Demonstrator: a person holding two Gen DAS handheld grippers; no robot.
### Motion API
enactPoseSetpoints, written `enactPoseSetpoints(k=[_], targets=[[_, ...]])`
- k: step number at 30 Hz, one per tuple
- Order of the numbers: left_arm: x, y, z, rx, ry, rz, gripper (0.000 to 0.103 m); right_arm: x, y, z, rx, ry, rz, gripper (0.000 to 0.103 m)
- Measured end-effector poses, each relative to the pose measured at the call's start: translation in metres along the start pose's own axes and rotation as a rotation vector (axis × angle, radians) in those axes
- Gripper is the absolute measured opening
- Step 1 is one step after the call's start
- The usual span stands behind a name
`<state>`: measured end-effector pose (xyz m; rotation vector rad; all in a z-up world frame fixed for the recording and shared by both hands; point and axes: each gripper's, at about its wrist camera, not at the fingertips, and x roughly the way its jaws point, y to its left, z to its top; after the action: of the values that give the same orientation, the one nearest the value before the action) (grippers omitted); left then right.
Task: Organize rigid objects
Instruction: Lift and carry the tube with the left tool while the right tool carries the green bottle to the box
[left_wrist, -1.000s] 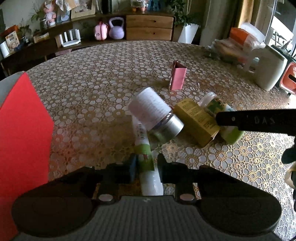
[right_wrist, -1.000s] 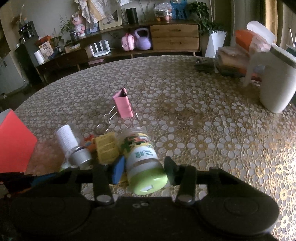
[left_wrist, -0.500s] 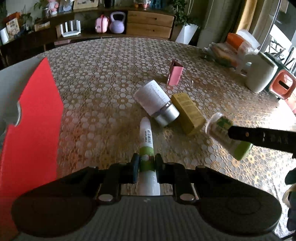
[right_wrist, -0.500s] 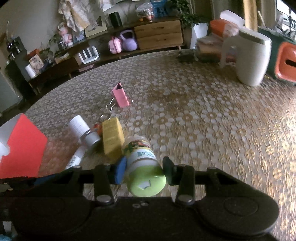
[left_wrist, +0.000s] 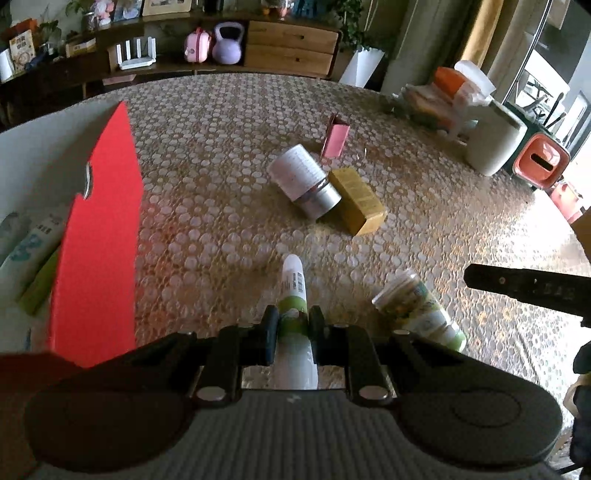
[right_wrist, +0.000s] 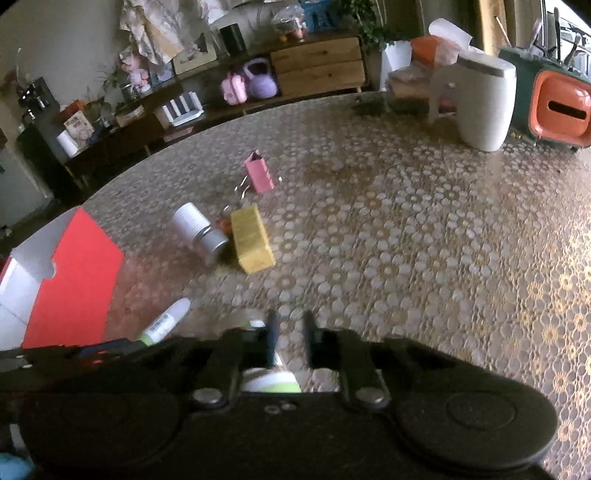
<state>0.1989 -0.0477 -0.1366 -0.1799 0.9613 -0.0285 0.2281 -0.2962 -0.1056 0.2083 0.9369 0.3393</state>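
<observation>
Our left tongs (left_wrist: 291, 325) clamp the slim white-and-green plastic tube (left_wrist: 293, 291). Our right tongs (right_wrist: 288, 334) stand narrowly apart, blurred; whether they grip the green-capped plastic bottle (left_wrist: 421, 310), we cannot tell.

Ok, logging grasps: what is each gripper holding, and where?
Left gripper grips the tube at its green band. Right gripper holds nothing; the jar is outside its fingers.

Table (left_wrist: 221, 122): box (left_wrist: 96, 236) is set at the left edge, with packets (left_wrist: 33, 243) lying in it. Can (left_wrist: 303, 181) and carton (left_wrist: 356, 201) are laid side by side at the centre, touching, carton to the right. Clip (left_wrist: 335, 136) is stood just behind them. Tube (left_wrist: 293, 295) is placed in front; jar (left_wrist: 421, 310) lies to its right. Jug (right_wrist: 484, 103) is set far right.
</observation>
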Motion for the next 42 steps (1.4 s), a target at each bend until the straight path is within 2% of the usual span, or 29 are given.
enactPoseSetpoints(k=[3, 4, 5, 9, 11, 15, 20, 31, 36, 42], targets=[[0.000, 0.005, -0.005, -0.008, 0.012, 0.000, 0.017, -0.001, 0.008, -0.007, -0.034, 0.023, 0.027, 0.037], [0.000, 0.006, -0.006, -0.007, 0.015, 0.000, 0.018, 0.001, 0.012, -0.009, -0.051, 0.036, 0.031, 0.051], [0.000, 0.007, -0.007, -0.008, 0.019, 0.002, 0.017, 0.002, 0.016, -0.011, -0.069, 0.041, 0.031, 0.060], [0.004, 0.013, -0.011, -0.016, 0.034, 0.003, 0.017, 0.016, 0.032, -0.021, -0.132, 0.085, 0.030, 0.061], [0.007, 0.014, -0.013, -0.014, 0.044, 0.007, 0.017, 0.021, 0.038, -0.025, -0.170, 0.083, -0.004, 0.065], [0.015, 0.015, -0.016, -0.006, 0.062, 0.013, 0.017, 0.028, 0.042, -0.025, -0.199, 0.086, -0.033, 0.063], [0.021, 0.012, -0.016, 0.014, 0.062, 0.023, 0.017, 0.038, 0.041, -0.026, -0.229, 0.095, -0.078, 0.050], [0.028, 0.001, -0.013, 0.090, 0.052, 0.048, 0.018, 0.041, 0.043, -0.028, -0.220, 0.093, -0.093, 0.048], [0.025, 0.004, -0.014, 0.072, 0.045, 0.036, 0.017, 0.036, 0.046, -0.028, -0.211, 0.092, -0.087, 0.048], [0.003, 0.008, -0.007, 0.035, 0.002, 0.001, 0.017, 0.014, 0.059, -0.022, -0.209, 0.057, -0.070, 0.046]])
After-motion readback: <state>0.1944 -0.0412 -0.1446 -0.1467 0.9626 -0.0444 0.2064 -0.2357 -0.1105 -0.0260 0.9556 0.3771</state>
